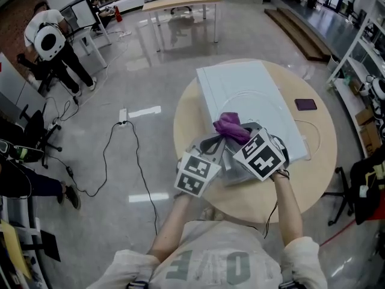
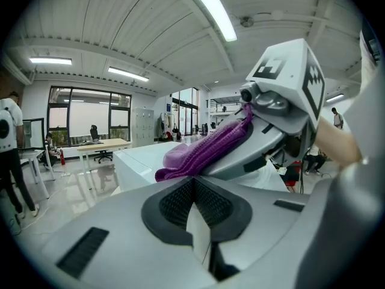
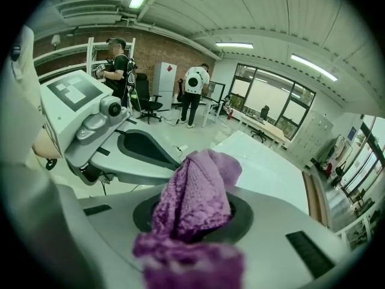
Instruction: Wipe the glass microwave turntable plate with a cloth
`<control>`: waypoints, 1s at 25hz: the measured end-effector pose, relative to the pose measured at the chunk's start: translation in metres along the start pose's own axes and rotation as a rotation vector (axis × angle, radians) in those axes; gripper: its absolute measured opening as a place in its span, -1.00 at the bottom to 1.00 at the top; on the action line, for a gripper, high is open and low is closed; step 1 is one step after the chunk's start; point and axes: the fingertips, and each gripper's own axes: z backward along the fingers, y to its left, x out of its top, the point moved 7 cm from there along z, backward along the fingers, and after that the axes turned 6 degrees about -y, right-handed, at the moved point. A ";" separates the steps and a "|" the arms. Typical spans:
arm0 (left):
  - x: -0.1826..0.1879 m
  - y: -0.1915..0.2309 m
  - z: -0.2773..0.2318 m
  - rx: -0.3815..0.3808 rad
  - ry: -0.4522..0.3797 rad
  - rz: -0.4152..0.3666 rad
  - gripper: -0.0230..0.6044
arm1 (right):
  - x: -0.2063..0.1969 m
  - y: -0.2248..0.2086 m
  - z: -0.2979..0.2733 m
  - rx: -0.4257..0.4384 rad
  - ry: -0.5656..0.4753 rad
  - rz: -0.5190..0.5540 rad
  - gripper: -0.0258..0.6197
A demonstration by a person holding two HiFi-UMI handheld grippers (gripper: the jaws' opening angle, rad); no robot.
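Head view: the right gripper (image 1: 239,136) holds a purple cloth (image 1: 231,125) over the near end of a pale board (image 1: 240,77) on the table (image 1: 186,119), with the glass plate (image 1: 258,107) flat on the board just beyond. Left gripper view: the left gripper (image 2: 194,188) has its jaws pressed together with nothing between. Right gripper view: the jaws pinch the bunched cloth.
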 end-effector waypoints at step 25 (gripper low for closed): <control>0.000 -0.006 -0.003 0.000 0.004 -0.003 -0.94 | -0.008 -0.101 -0.028 -0.244 0.030 -0.106 -0.77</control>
